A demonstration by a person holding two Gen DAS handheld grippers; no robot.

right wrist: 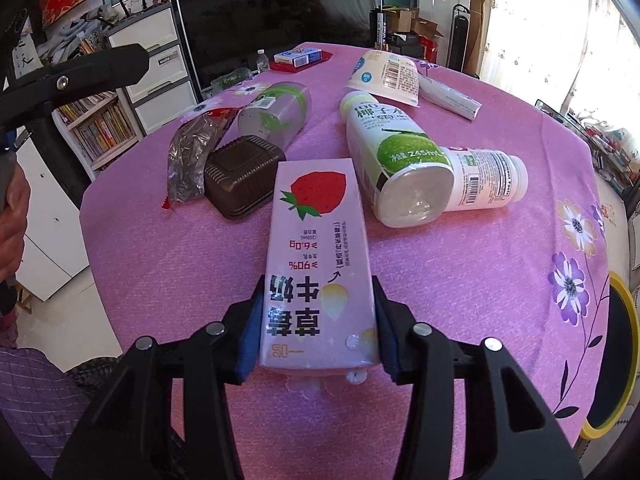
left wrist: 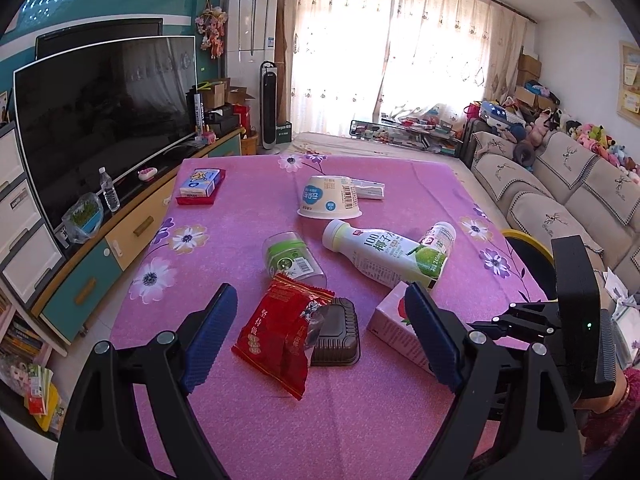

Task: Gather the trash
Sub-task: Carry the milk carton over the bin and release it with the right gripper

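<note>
Already the strawberry milk carton (right wrist: 318, 264) lies flat on the pink surface (right wrist: 460, 280), its near end between the pads of the right claw (right wrist: 318, 332), which press its two long sides. The carton's long axis runs straight away from that claw, so I judge a plain lift would clear it.

The left claw (left wrist: 320, 336) hangs with its fingers wide apart above the red snack wrapper (left wrist: 286, 336) and brown plastic tray (left wrist: 338, 334), holding nothing.

Beyond lie one coconut drink bottle (right wrist: 384, 148), one small white bottle (right wrist: 486, 178), one clear green-labelled jar (right wrist: 276, 114), one white cup (right wrist: 386, 76), one tube (right wrist: 448, 98) and one blue box (right wrist: 298, 57) on a red tray.
</note>
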